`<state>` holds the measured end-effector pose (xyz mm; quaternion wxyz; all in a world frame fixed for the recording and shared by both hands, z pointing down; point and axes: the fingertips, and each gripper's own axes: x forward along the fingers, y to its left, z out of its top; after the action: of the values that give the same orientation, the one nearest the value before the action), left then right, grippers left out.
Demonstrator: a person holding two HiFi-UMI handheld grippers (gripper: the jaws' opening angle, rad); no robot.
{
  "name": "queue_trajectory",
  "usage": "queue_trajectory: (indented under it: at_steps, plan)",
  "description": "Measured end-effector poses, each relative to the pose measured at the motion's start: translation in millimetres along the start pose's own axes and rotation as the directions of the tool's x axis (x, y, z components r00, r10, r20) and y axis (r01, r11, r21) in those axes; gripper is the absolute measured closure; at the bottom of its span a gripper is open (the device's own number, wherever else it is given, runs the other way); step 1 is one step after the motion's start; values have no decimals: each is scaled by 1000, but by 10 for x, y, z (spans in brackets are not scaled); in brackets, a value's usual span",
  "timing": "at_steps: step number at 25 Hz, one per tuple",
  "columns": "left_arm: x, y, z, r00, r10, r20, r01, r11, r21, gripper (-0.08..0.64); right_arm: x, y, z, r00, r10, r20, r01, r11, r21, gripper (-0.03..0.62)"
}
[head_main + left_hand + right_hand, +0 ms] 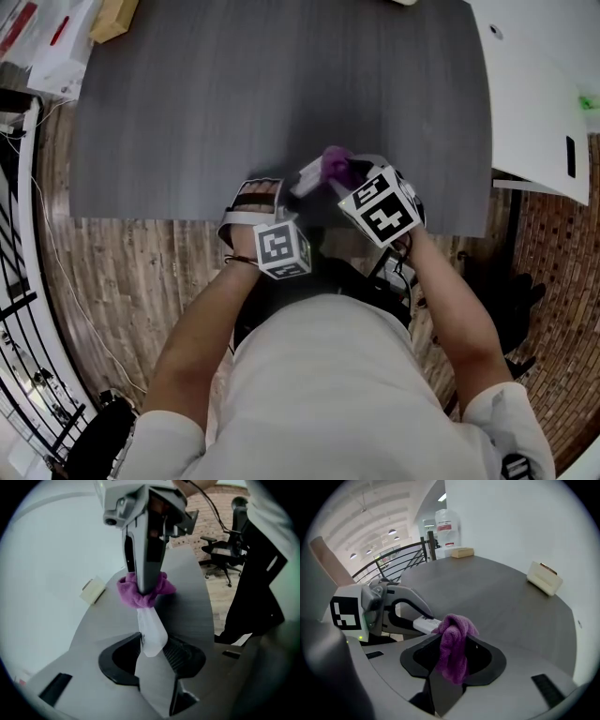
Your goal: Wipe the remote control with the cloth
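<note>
Just above the near edge of the dark grey table point(234, 94), both grippers meet. A white remote control point(151, 629) hangs in the air with its near end between the black pads of my left gripper point(152, 651), which is shut on it. A purple cloth point(454, 644) is bunched between the jaws of my right gripper point(452, 663), which is shut on it. The cloth point(140, 595) wraps the far end of the remote point(422, 623). In the head view the cloth point(336, 164) sits between my left gripper point(296, 189) and my right gripper point(345, 176).
A small beige box point(543, 578) lies far out on the table, and a cardboard box point(461, 552) rests at its far corner. A white table point(534, 112) adjoins on the right. Black office chairs point(225, 550) and a black railing point(393, 557) stand beyond.
</note>
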<state>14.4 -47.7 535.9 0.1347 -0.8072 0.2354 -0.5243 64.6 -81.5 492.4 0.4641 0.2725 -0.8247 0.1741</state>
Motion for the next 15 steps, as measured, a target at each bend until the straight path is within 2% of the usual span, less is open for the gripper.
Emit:
queue_trajectory:
  at_steps: [4, 6, 8, 11, 13, 15]
  plan:
    - [-11, -159, 37, 997, -82, 5, 82, 996, 40, 375, 98, -32, -184, 998, 16, -54, -16, 1000, 2, 439]
    - [-68, -253, 49, 991, -129, 22, 128, 991, 31, 370, 138, -42, -278, 996, 6, -88, -9, 1000, -26, 439]
    - [-119, -288, 14, 988, -151, 42, 153, 988, -34, 370, 152, -40, -308, 995, 11, -100, -16, 999, -47, 439]
    - [-106, -176, -148, 991, -131, 38, 136, 969, -208, 370, 89, -86, -248, 994, 13, -112, -23, 996, -89, 439]
    - [-58, -110, -242, 990, -136, 24, 137, 947, -292, 370, 18, -230, -137, 994, -30, -108, 15, 991, -137, 439]
    - [-26, -87, -264, 987, -156, 25, 155, 929, -335, 370, -6, -426, -48, 987, -106, -125, 76, 972, -220, 439]
